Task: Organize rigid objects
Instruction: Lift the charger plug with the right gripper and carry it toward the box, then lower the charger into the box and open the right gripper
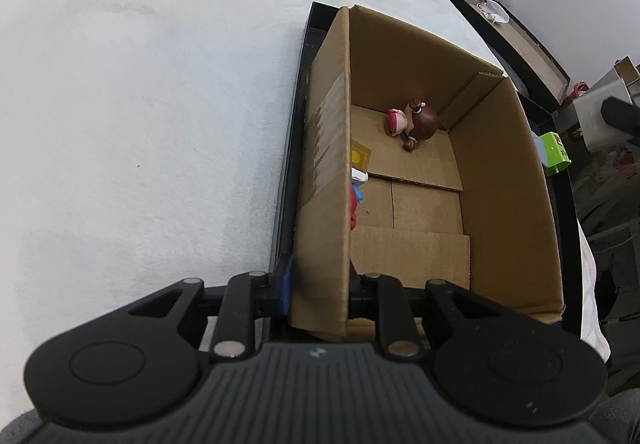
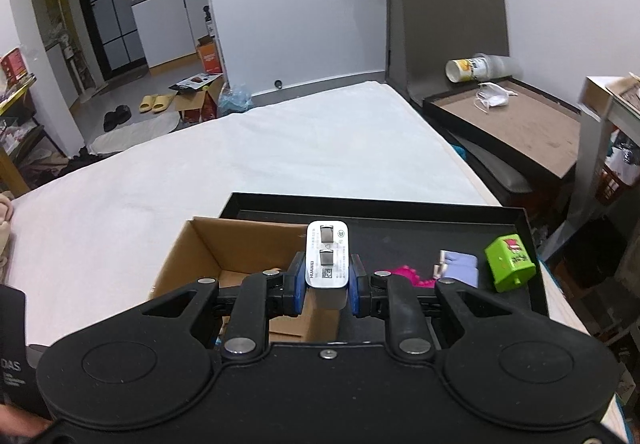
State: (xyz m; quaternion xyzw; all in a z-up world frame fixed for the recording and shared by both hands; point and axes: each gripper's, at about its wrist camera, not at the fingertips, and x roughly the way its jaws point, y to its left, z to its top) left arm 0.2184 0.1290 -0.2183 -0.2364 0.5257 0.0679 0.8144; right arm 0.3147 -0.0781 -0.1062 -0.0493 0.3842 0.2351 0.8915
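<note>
A white cloth (image 2: 224,172) covers a broad flat surface in a cluttered room; on the floor beyond lie one yellow pair of slippers (image 2: 154,103) and one black pair. At the cloth's near right edge sits a black tray (image 2: 516,220), and one open cardboard box (image 1: 508,180) stands in the tray's left part.

The left gripper (image 1: 320,284) straddles the box's near left wall, its jaws almost closed with that wall between them; whether the pads press it cannot be told. The right gripper (image 2: 326,278) is clamped on one white charger plug (image 2: 327,258), held above the box's right edge.

Inside the box, one brown-haired figurine (image 1: 416,122) lies in the far corner; a yellow item and a red-and-blue toy (image 1: 355,200) are half hidden behind the left wall. On the tray's bare right part are a green block (image 2: 510,262), a lilac item (image 2: 460,268) and a pink piece, partly hidden by the gripper.
</note>
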